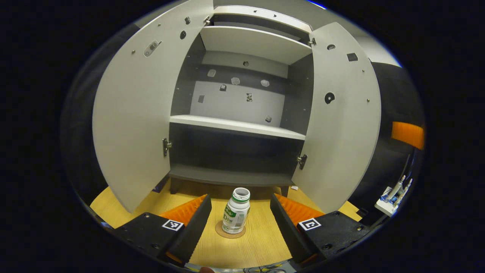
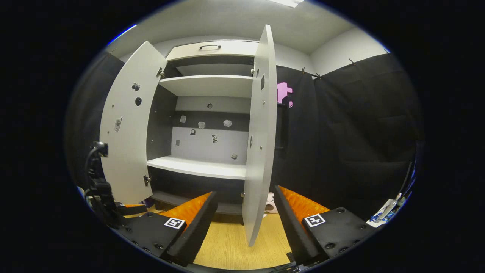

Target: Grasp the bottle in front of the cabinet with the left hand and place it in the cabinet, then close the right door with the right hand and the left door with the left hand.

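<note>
A small white bottle (image 1: 236,212) with a green label and no cap stands upright on a round coaster, on the wooden table in front of the cabinet (image 1: 235,125). My left gripper (image 1: 240,216) is open, its fingers on either side of the bottle without touching it. Both cabinet doors stand open: the left door (image 1: 140,110) and the right door (image 1: 341,117). In the right gripper view my right gripper (image 2: 245,218) is open, and the right door's edge (image 2: 259,144) hangs between its fingers. The left gripper (image 2: 102,197) appears at the far left there.
Inside the cabinet a white shelf (image 1: 235,127) runs across the middle, with a dark bottom shelf (image 1: 227,176) below it. The wooden tabletop (image 1: 242,246) stretches out in front. A white stand (image 1: 390,197) with small items sits at the far right.
</note>
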